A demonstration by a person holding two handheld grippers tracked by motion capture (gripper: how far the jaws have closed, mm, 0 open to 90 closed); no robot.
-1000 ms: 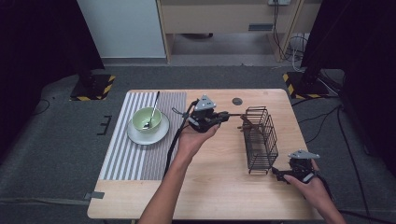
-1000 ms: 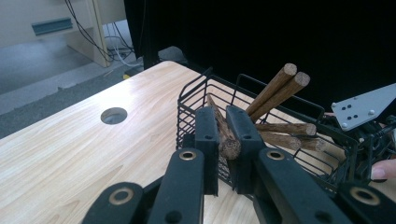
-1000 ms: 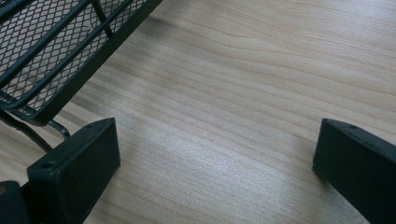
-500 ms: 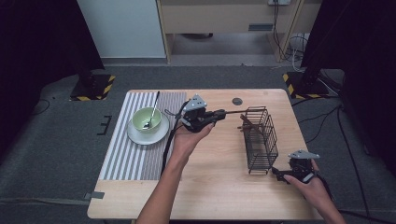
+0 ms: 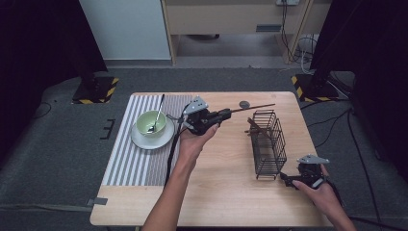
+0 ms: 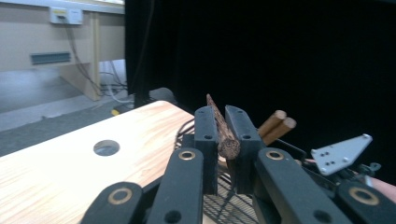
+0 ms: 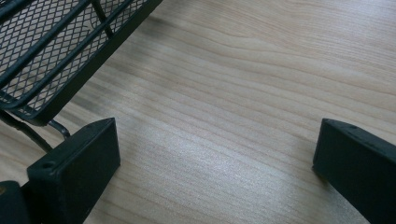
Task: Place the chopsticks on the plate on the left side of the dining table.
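Pale wooden table (image 5: 226, 192), centre frame: left gripper (image 5: 222, 114) clamped on thin, light, stiff chopstick (image 5: 252, 107) near its thick end; right gripper (image 7: 215, 163) wide, empty.

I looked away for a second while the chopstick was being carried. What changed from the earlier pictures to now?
The left gripper, shut on a dark chopstick, drew back leftward from the wire basket, lifting the stick's tip clear of the rim. The right gripper, open by the basket's near corner, the bowl and spoon stayed put.
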